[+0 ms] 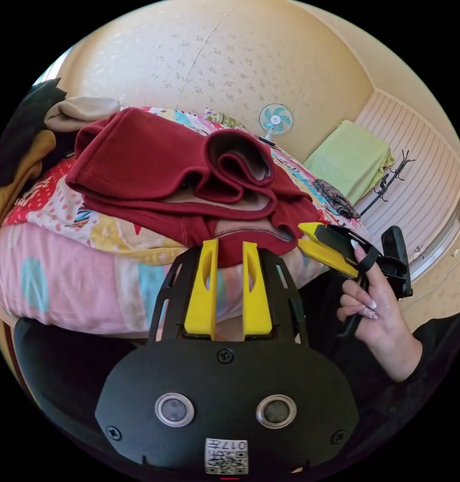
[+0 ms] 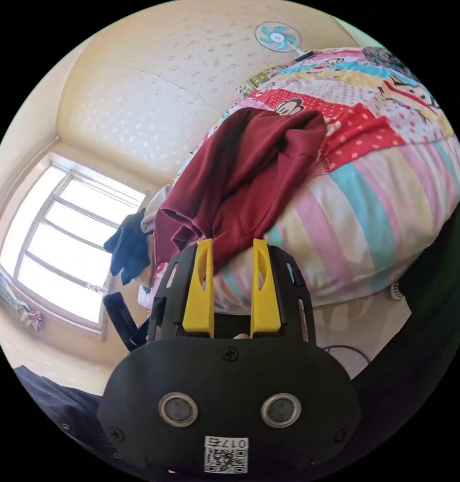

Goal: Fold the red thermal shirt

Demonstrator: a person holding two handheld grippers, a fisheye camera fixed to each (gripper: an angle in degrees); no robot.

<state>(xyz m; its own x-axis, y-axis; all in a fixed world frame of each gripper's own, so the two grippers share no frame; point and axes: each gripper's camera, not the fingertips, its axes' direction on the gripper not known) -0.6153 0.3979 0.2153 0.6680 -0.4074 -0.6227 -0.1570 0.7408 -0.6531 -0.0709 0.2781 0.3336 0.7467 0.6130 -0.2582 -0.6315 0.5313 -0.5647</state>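
- Yellow jaws of the left gripper (image 1: 229,246) stand a narrow gap apart, holding nothing; their tips sit just at the near edge of the red thermal shirt (image 1: 180,170).
- The right gripper (image 2: 232,244) also has its jaws parted and empty, tips just before the shirt's near hem.
- In the left gripper view a hand (image 1: 378,306) holds the right gripper beside the shirt's right end.
- The shirt lies bunched in thick folds, pale lining showing, on the patterned quilt (image 1: 64,251), its long axis running left to right.
- Far behind, a small fan (image 1: 275,119) stands by the wall.
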